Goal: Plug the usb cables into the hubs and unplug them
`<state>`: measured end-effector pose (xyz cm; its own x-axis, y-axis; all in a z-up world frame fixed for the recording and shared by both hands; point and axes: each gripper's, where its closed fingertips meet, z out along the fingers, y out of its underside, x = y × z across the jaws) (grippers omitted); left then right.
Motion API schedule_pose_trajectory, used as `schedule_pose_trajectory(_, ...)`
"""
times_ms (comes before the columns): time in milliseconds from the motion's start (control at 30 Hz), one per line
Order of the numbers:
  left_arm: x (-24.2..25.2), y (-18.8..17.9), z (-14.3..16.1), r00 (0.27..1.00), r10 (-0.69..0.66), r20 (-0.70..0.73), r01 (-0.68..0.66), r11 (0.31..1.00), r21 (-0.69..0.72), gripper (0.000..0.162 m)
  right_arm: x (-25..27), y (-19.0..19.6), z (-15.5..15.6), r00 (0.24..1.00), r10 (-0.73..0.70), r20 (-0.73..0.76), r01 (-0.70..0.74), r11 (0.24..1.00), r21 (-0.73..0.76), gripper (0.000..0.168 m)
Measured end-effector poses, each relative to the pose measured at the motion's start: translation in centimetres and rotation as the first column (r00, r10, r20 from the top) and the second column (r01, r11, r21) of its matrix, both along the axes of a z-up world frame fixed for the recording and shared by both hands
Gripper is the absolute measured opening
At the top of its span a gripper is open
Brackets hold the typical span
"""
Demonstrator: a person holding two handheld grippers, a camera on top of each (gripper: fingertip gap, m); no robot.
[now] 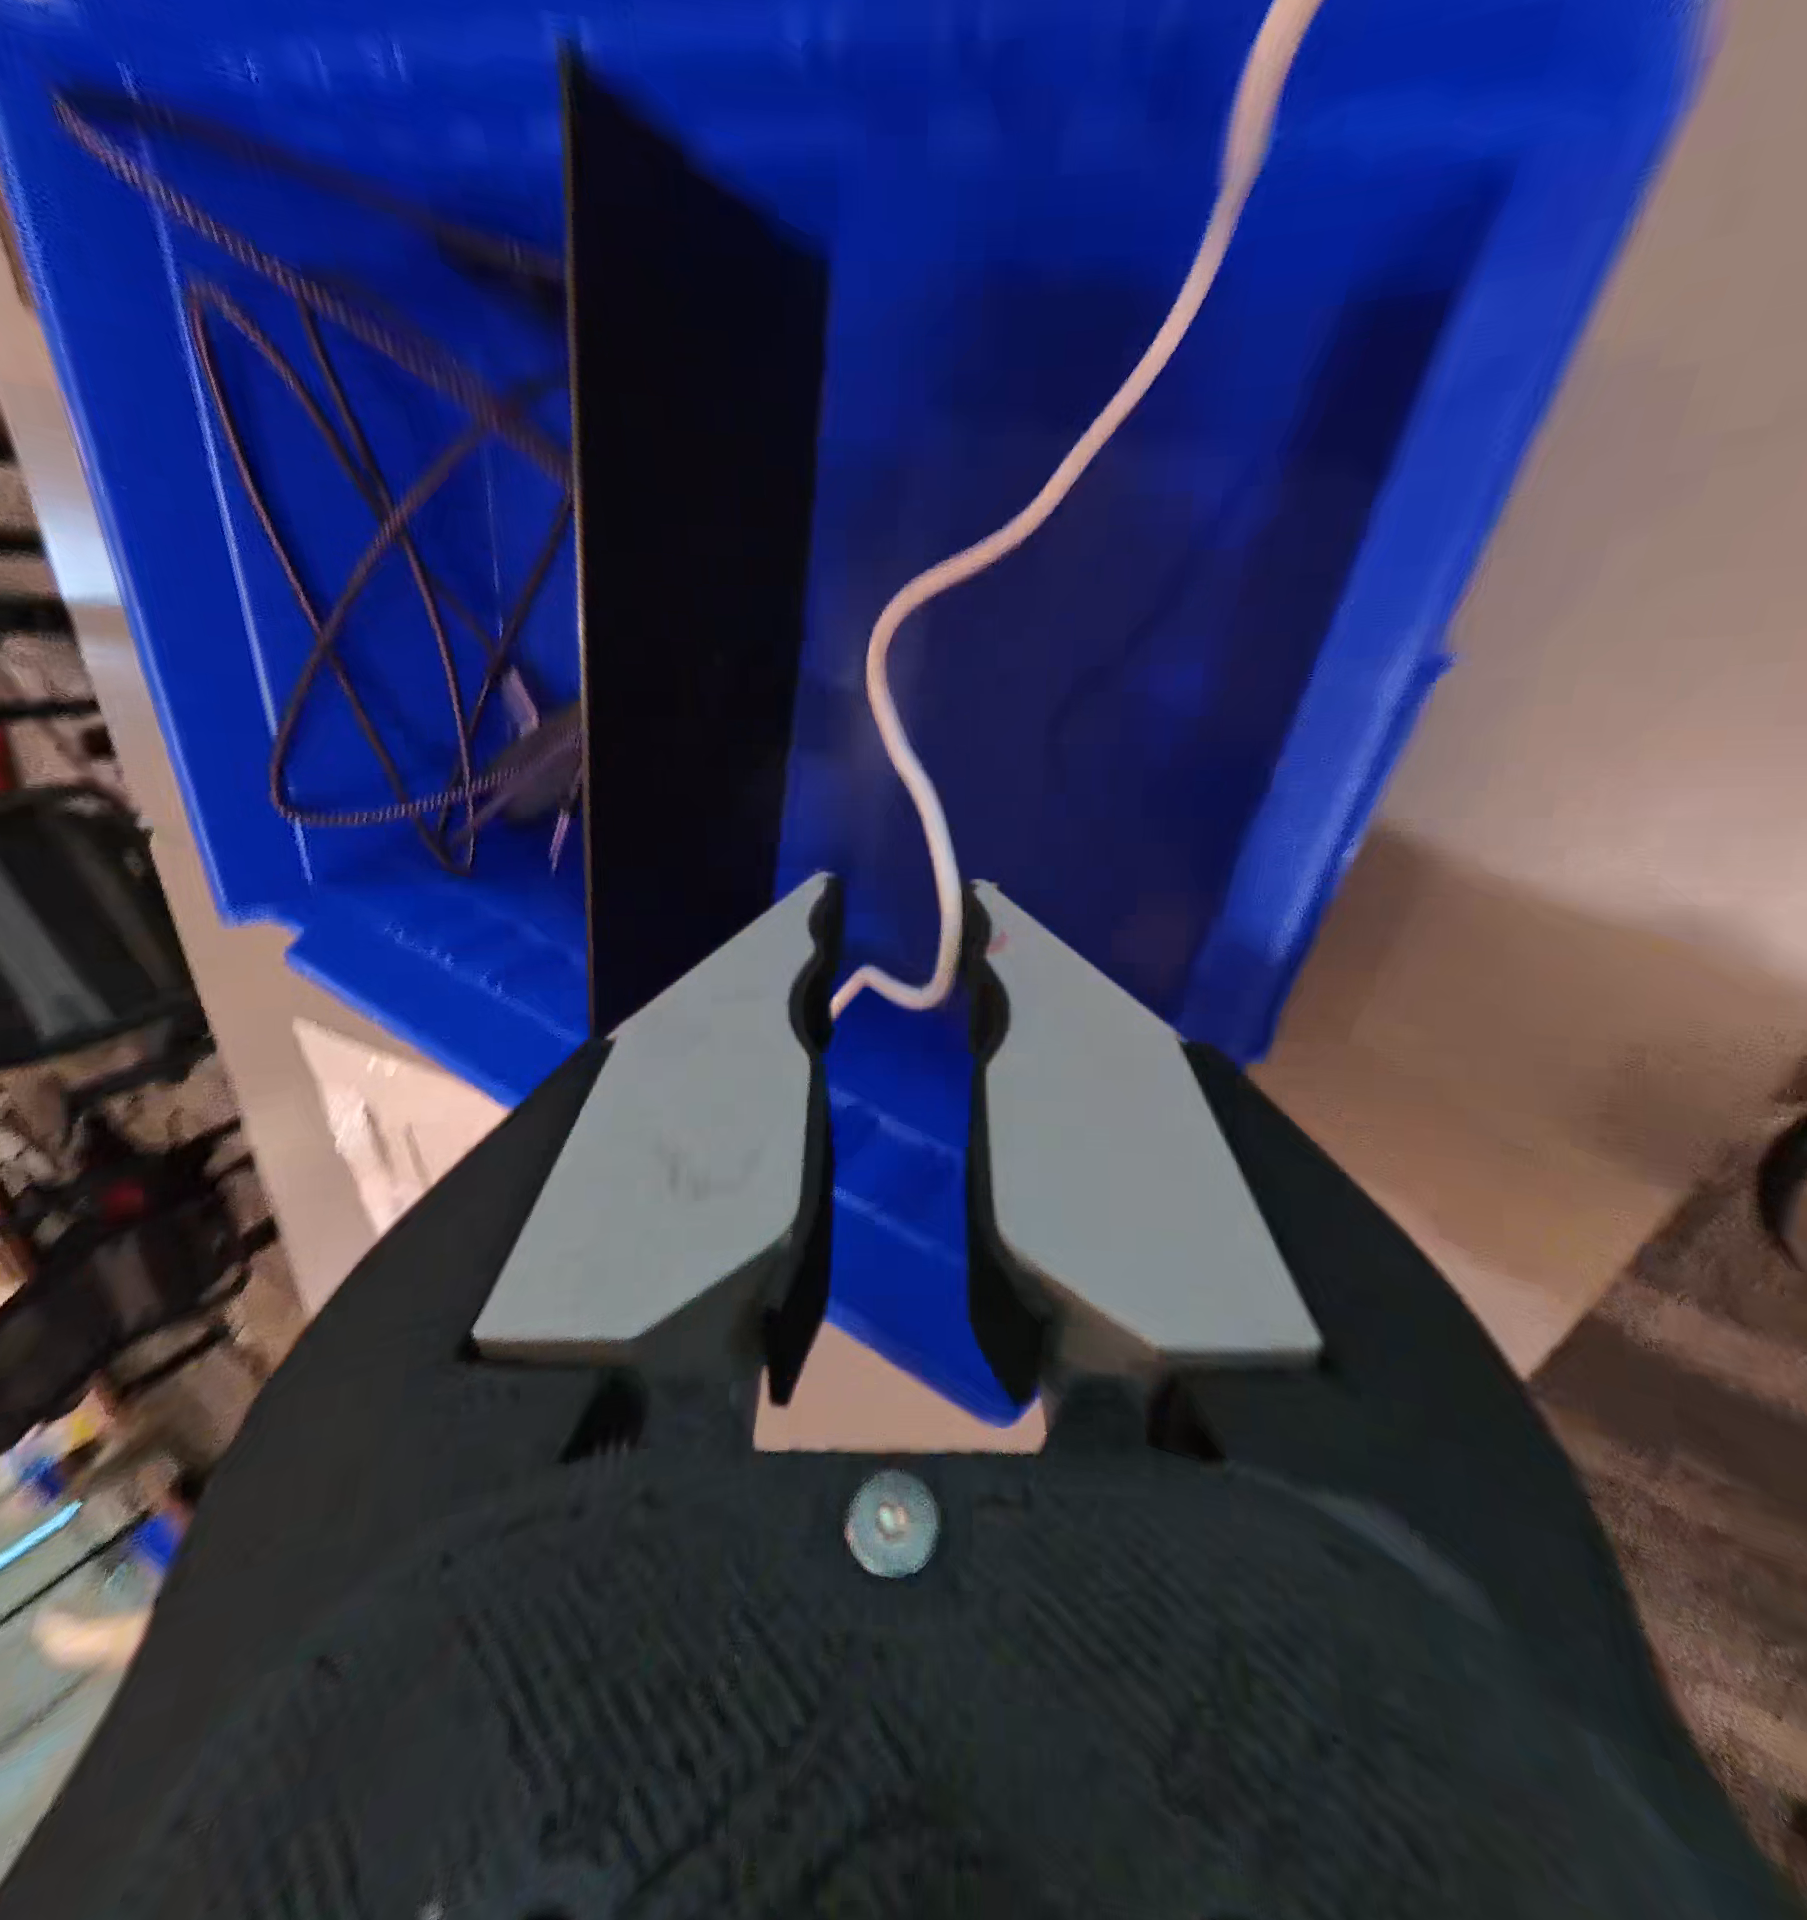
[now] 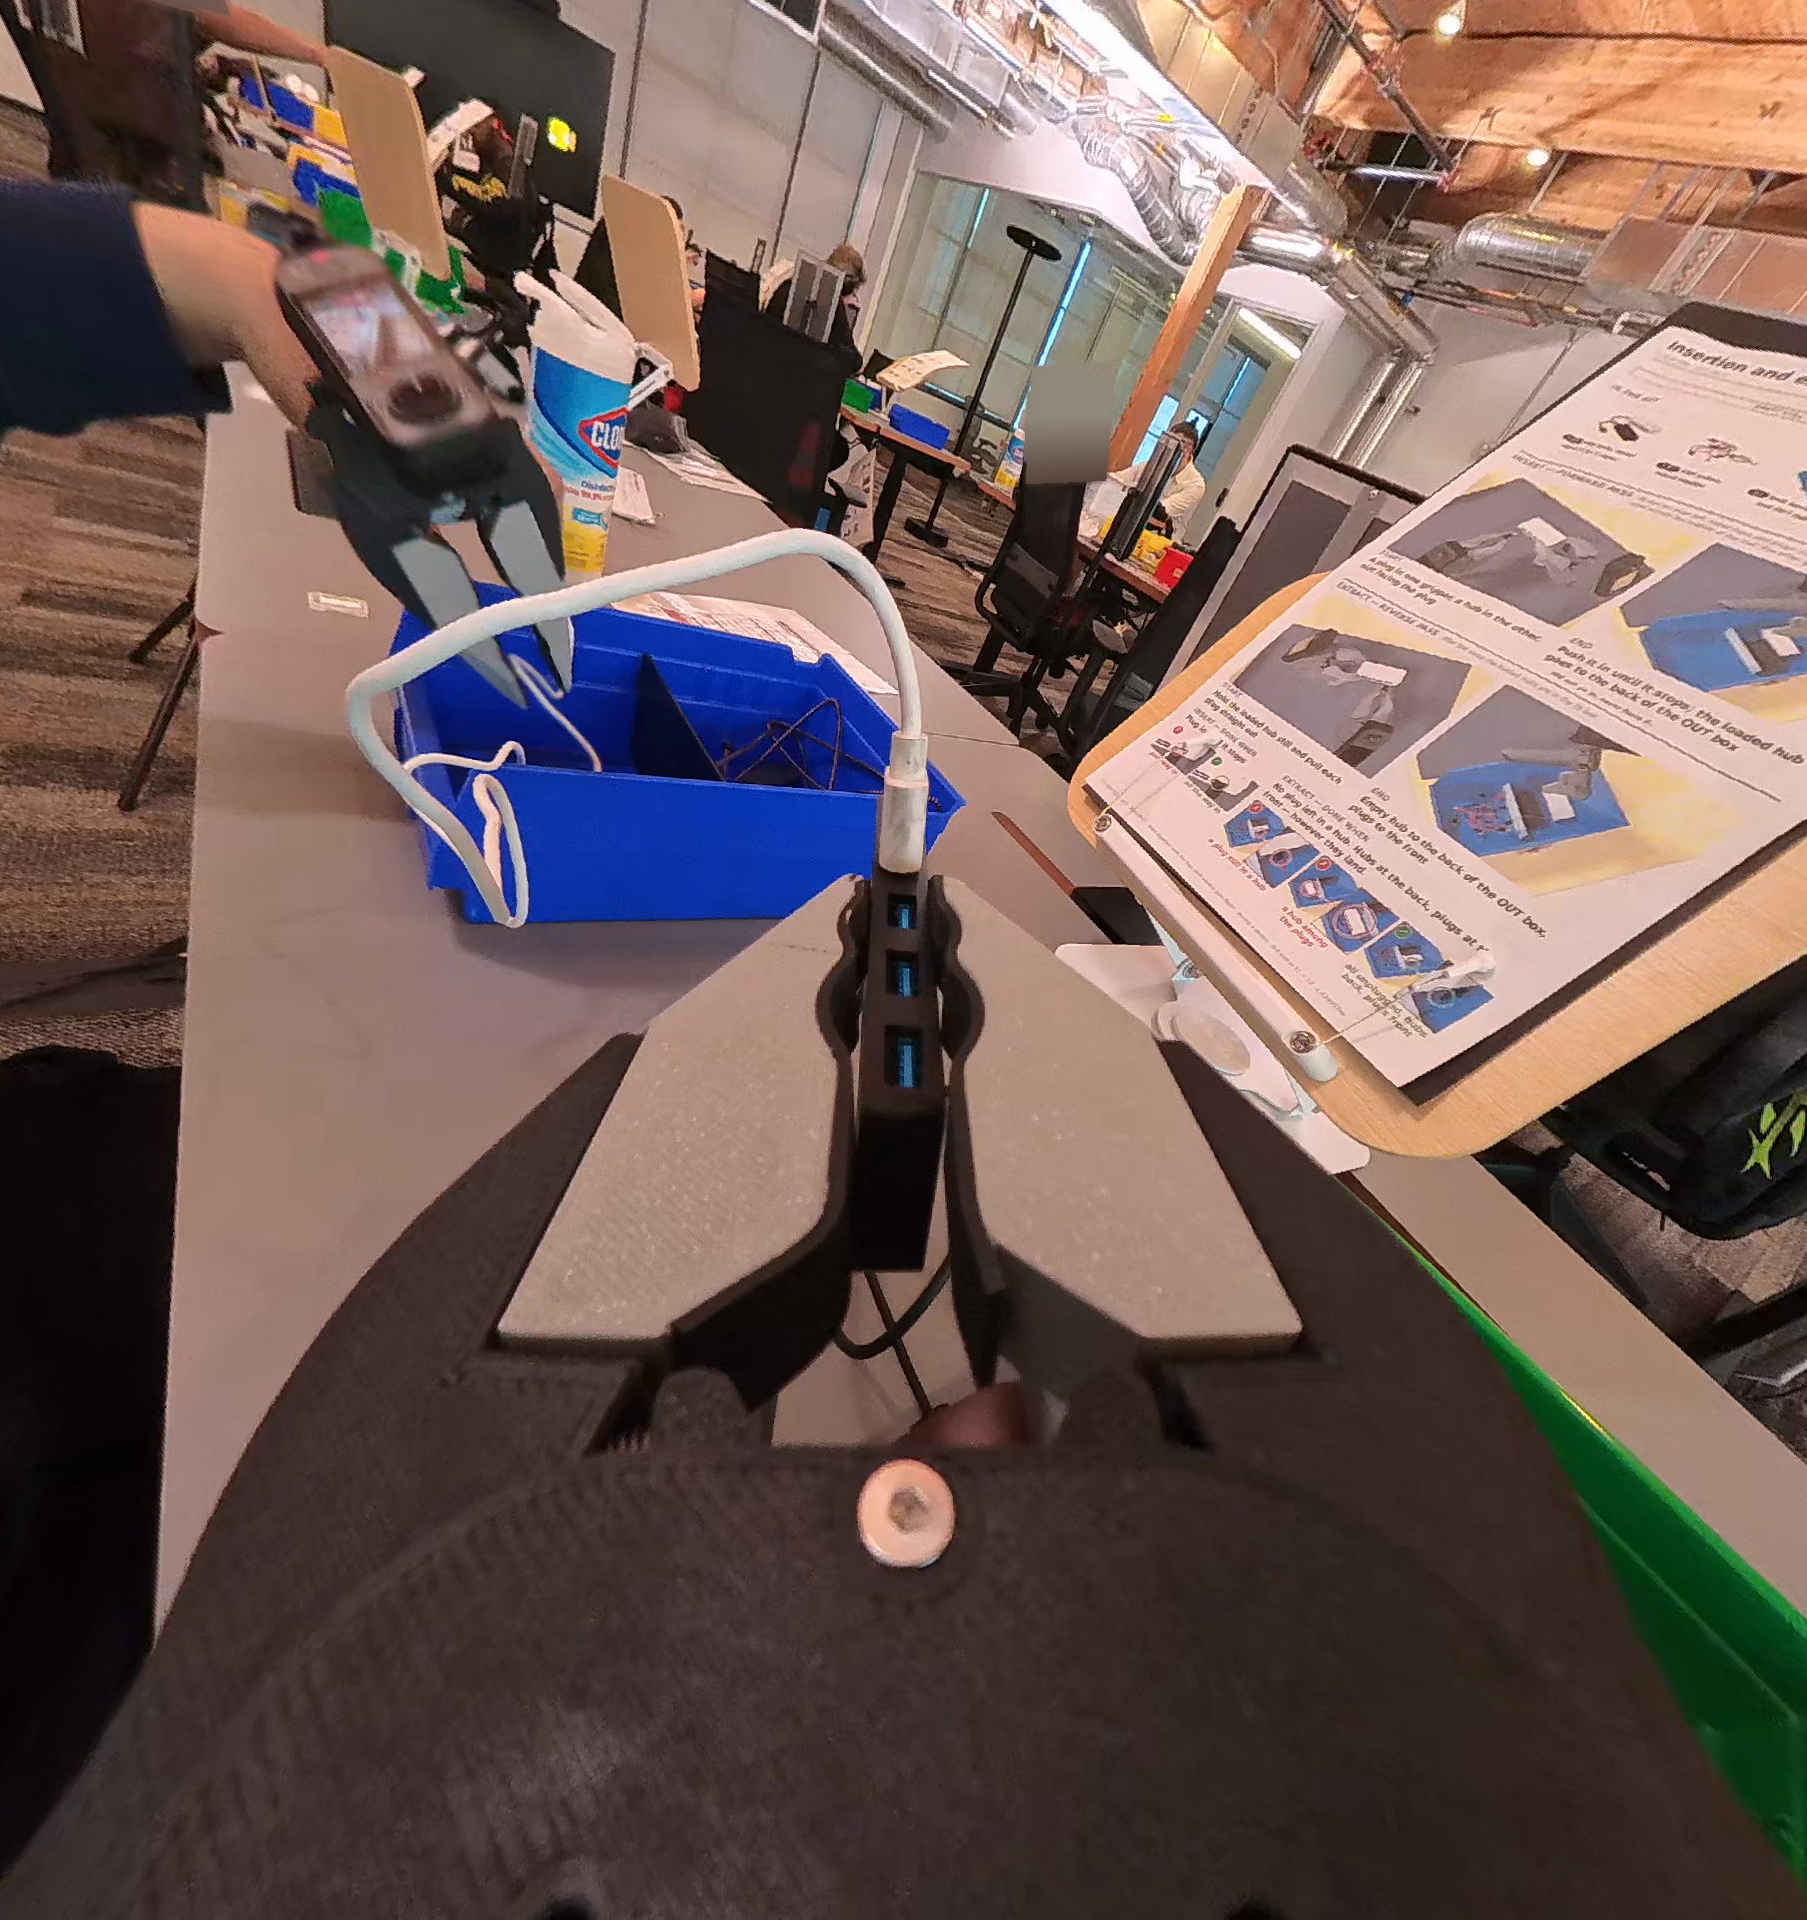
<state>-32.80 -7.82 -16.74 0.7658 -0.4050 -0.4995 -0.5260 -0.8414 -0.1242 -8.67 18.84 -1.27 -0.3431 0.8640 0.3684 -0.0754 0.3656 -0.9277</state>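
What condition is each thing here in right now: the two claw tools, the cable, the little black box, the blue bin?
Right gripper: jaws shut on the black hub.
Black hub: white plug in its end port, three blue ports empty.
White cable: plugged into the hub, looping over to the bin.
Left gripper: jaws open, the cable passing between them.
Blue bin: open-topped, split by a dark divider, dark cables in one side.

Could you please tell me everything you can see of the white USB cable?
The white cable is thin, round and flexible, apparently rubbery. Its white plug sits in the end port of the black hub, which the right gripper clamps. From there it arches up and over toward the blue bin, loops over the bin's front wall, and runs between the fingers of the left gripper, which are apart. Its far end is not clearly visible.
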Motion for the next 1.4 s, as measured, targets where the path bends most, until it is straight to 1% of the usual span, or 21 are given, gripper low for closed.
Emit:
schedule_pose_trajectory(67, -1.9, -0.7, -0.6, 0.996, 0.052, -0.068, -0.055, 0.998, -0.033, 0.000, 0.1, 0.0, 0.1, 1.000, 0.000, -0.002, 0.000, 1.000, -0.002, 0.007)
schedule_pose_trajectory(133, -2.1, -0.5, -0.5, 0.996, 0.079, -0.048, -0.080, 0.996, -0.029, 0.000, 0.1, 0.0, 0.0, 1.000, 0.003, 0.001, -0.003, 1.000, -0.006, 0.007)
schedule_pose_trajectory(200, -1.3, 1.6, 2.2, 0.998, 0.025, -0.057, -0.020, 0.996, 0.091, 0.000, -0.1, -0.1, -0.4, 1.000, 0.007, 0.017, -0.007, 1.000, -0.008, 0.008)
schedule_pose_trajectory(267, 0.0, 4.3, 7.1, 0.997, -0.006, -0.072, 0.026, 0.959, 0.281, 0.000, -0.5, -0.1, -1.0, 0.999, 0.005, 0.043, -0.005, 1.000, -0.004, 0.008)
schedule_pose_trajectory(333, 2.7, 7.3, 13.7, 0.995, -0.068, -0.077, 0.098, 0.843, 0.528, 0.000, -1.0, -0.1, -1.7, 0.998, 0.000, 0.068, 0.000, 1.000, 0.001, 0.008)
schedule_pose_trajectory(433, 8.9, 10.7, 23.7, 0.975, -0.214, -0.055, 0.167, 0.551, 0.817, 0.000, -1.6, -0.4, -2.4, 0.996, 0.003, 0.091, -0.003, 1.000, 0.002, 0.008)
schedule_pose_trajectory(467, 11.1, 11.6, 25.8, 0.962, -0.269, -0.056, 0.183, 0.476, 0.860, 0.000, -1.7, -0.4, -2.5, 0.996, 0.003, 0.094, -0.003, 1.000, 0.002, 0.008)
schedule_pose_trajectory(533, 14.6, 13.6, 27.4, 0.928, -0.373, -0.010, 0.179, 0.421, 0.889, 0.000, -1.9, -0.5, -2.7, 0.995, 0.000, 0.098, 0.000, 1.000, 0.003, 0.008)
schedule_pose_trajectory(567, 15.7, 14.8, 27.4, 0.917, -0.399, 0.013, 0.165, 0.408, 0.898, 0.000, -1.9, -0.5, -2.7, 0.995, -0.003, 0.096, 0.002, 1.000, 0.007, 0.008)
schedule_pose_trajectory(633, 16.9, 17.3, 25.4, 0.899, -0.430, 0.080, 0.135, 0.447, 0.884, 0.000, -1.8, -0.3, -2.7, 0.996, -0.016, 0.092, 0.015, 1.000, 0.016, 0.008)
schedule_pose_trajectory(667, 16.9, 18.5, 23.8, 0.901, -0.419, 0.108, 0.117, 0.475, 0.872, 0.000, -1.7, -0.1, -2.6, 0.996, -0.027, 0.088, 0.025, 0.999, 0.021, 0.008)
schedule_pose_trajectory(800, 15.7, 21.5, 14.6, 0.905, -0.331, 0.267, 0.020, 0.661, 0.750, 0.000, -1.5, 0.5, -3.1, 0.994, -0.053, 0.098, 0.048, 0.998, 0.048, 0.008)
schedule_pose_trajectory(867, 15.8, 21.8, 12.0, 0.887, -0.348, 0.302, 0.026, 0.692, 0.721, 0.006, -1.5, 0.5, -3.4, 0.993, -0.045, 0.112, 0.040, 0.998, 0.051, 0.008)
schedule_pose_trajectory(967, 16.7, 21.5, 11.8, 0.860, -0.426, 0.281, 0.084, 0.662, 0.745, 0.015, -1.6, 0.3, -3.6, 0.992, -0.023, 0.123, 0.017, 0.999, 0.049, 0.008)
schedule_pose_trajectory(1067, 18.1, 21.0, 11.9, 0.821, -0.477, 0.315, 0.125, 0.687, 0.715, 0.024, -1.8, 0.0, -4.0, 0.990, -0.010, 0.138, 0.004, 0.999, 0.050, 0.008)
schedule_pose_trajectory(1100, 17.4, 21.1, 11.4, 0.842, -0.425, 0.332, 0.099, 0.726, 0.680, 0.023, -1.9, 0.0, -4.2, 0.989, -0.013, 0.144, 0.005, 0.998, 0.056, 0.008)
schedule_pose_trajectory(1167, 13.7, 21.2, 8.8, 0.916, -0.166, 0.366, -0.055, 0.850, 0.523, 0.017, -2.0, -0.1, -4.6, 0.987, -0.021, 0.159, 0.010, 0.997, 0.071, 0.008)
schedule_pose_trajectory(1200, 13.0, 21.2, 7.7, 0.920, -0.103, 0.379, -0.089, 0.885, 0.457, 0.016, -2.1, -0.1, -4.8, 0.986, -0.024, 0.165, 0.011, 0.997, 0.077, 0.008)
schedule_pose_trajectory(1233, 13.6, 21.1, 7.0, 0.898, -0.110, 0.427, -0.089, 0.903, 0.420, 0.013, -2.2, -0.2, -5.0, 0.985, -0.023, 0.172, 0.010, 0.997, 0.078, 0.008)
schedule_pose_trajectory(1333, 16.2, 21.5, 7.5, 0.835, -0.239, 0.496, -0.027, 0.882, 0.470, 0.017, -2.3, -0.2, -5.4, 0.979, -0.023, 0.203, 0.011, 0.998, 0.061, 0.007)
schedule_pose_trajectory(1400, 15.4, 21.7, 7.8, 0.859, -0.210, 0.467, -0.052, 0.872, 0.487, 0.016, -2.4, 0.0, -5.9, 0.973, -0.023, 0.231, 0.012, 0.999, 0.048, 0.007)
